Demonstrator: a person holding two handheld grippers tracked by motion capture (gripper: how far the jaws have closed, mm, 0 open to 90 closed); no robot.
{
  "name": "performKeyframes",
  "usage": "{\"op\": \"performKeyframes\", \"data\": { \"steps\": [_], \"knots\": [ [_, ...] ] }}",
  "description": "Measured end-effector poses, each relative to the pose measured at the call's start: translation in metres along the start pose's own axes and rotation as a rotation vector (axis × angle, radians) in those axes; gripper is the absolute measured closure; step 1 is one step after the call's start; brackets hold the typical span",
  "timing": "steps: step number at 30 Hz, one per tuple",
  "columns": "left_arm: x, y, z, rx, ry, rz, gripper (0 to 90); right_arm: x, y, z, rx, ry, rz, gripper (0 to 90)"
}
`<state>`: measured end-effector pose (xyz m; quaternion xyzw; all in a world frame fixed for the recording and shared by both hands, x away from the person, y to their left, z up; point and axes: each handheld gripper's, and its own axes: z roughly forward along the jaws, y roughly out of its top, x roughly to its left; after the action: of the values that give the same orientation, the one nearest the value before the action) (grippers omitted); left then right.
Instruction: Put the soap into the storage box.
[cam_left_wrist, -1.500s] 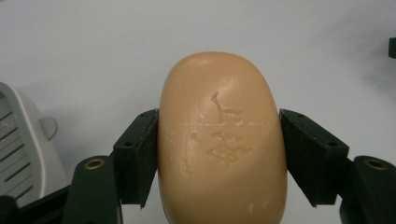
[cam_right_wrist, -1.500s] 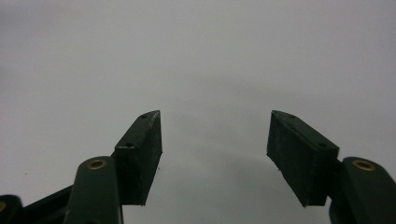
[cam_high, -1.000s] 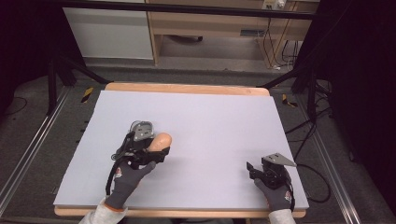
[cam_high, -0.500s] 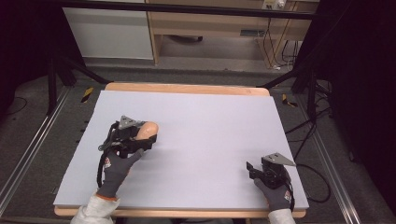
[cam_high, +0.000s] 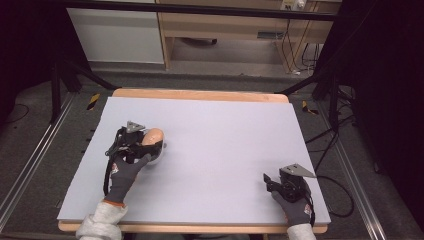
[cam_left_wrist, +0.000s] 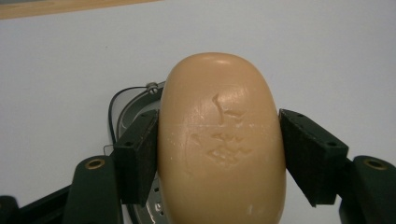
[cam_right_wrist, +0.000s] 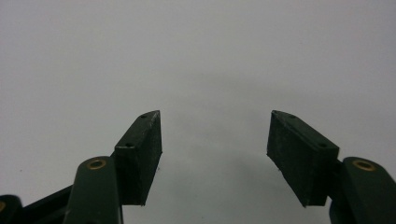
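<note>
Soap (cam_left_wrist: 222, 140), a peach-coloured oval bar with a faint stamped mark on its face, sits clamped between the two black pads of the left gripper (cam_left_wrist: 219, 154), which press on its long sides. In the high view the soap (cam_high: 153, 136) is over the table's left half, at about nine o'clock from the table's middle, with the left gripper (cam_high: 145, 145) around it. Just beneath and behind the bar lies a metal soap dish (cam_left_wrist: 135, 121) with a wire rim and small drain holes; whether the bar touches it or is held just above it cannot be told. Judging from this, the grasp is done, while setting the bar down and opening the jaws are left to do. The right gripper (cam_right_wrist: 215, 149) plays no part: its jaws stand wide apart with nothing between them, over bare surface. It rests at about five o'clock, near the front right corner of the pale grey table (cam_high: 225, 125), well apart from the soap.
</note>
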<state>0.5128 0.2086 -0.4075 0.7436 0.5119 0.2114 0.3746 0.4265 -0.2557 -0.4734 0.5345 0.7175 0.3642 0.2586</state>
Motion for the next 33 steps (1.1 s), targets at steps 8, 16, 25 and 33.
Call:
{"op": "performKeyframes", "data": {
  "steps": [8,16,25,33],
  "knots": [
    [0.003,-0.003,0.011,0.018,0.017,-0.001,31.8,0.0,0.0,0.0,0.002,0.0,-0.003,35.4],
    [0.007,-0.006,0.018,0.038,0.033,-0.001,31.8,0.001,0.0,0.001,0.006,0.002,-0.003,35.4],
    [0.008,-0.009,0.021,0.044,0.035,-0.006,31.8,0.0,-0.001,0.001,0.005,-0.003,-0.012,35.3],
    [0.009,-0.012,0.022,0.052,0.041,-0.011,31.8,0.001,-0.001,0.001,0.007,-0.003,-0.009,35.1]
  ]
}}
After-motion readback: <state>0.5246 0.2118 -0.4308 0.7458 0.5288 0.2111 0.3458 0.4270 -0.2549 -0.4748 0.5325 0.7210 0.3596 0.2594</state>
